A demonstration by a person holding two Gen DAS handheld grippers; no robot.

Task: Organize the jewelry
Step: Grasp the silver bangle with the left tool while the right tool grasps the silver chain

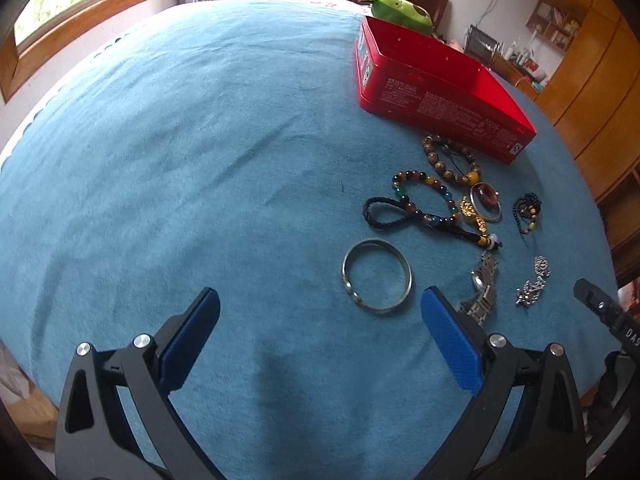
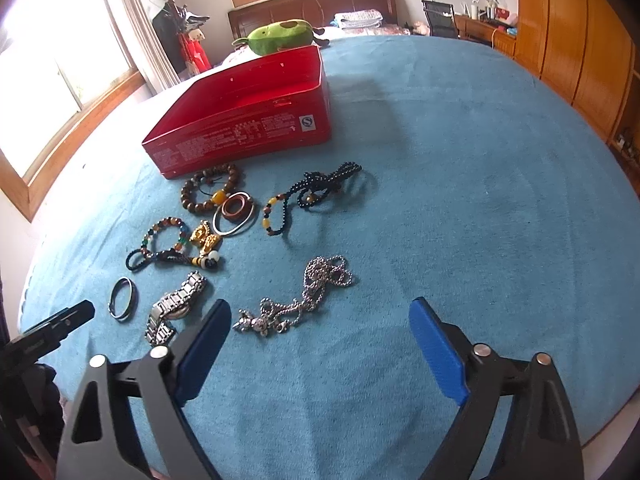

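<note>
Your stock lies on the blue cloth (image 2: 440,184), grouped just in front of the red tin (image 2: 248,116), which stands open with its inside showing bare red walls. Nearest the tin: a brown bead bracelet (image 2: 208,192) with one yellow bead, almost touching the tin's front wall. Beside it, a thin silver hoop (image 2: 236,216) with a reddish-brown ring (image 2: 237,208) resting inside it. To their right, a black bead strand (image 2: 320,188), tangled, with amber and yellow beads at one end. Closer to you: a multicoloured bead bracelet (image 2: 168,236), a gold charm (image 2: 206,237), and a black cord loop (image 2: 138,260) ending in a white bead. Closer again: a plain silver bangle (image 1: 376,276), flat on the cloth; a steel watch (image 2: 176,308), band stretched out; a silver chain (image 2: 296,300), heaped and kinked. A green plush (image 2: 280,38) sits behind the tin. Your left gripper (image 1: 320,306) hovers low over the cloth, blue pads spread wide and holding nothing, the bangle just ahead between them and the watch beside its right finger. Your right gripper (image 2: 320,316) hovers likewise, spread wide and empty, the chain just ahead near its left finger (image 2: 208,344).
</note>
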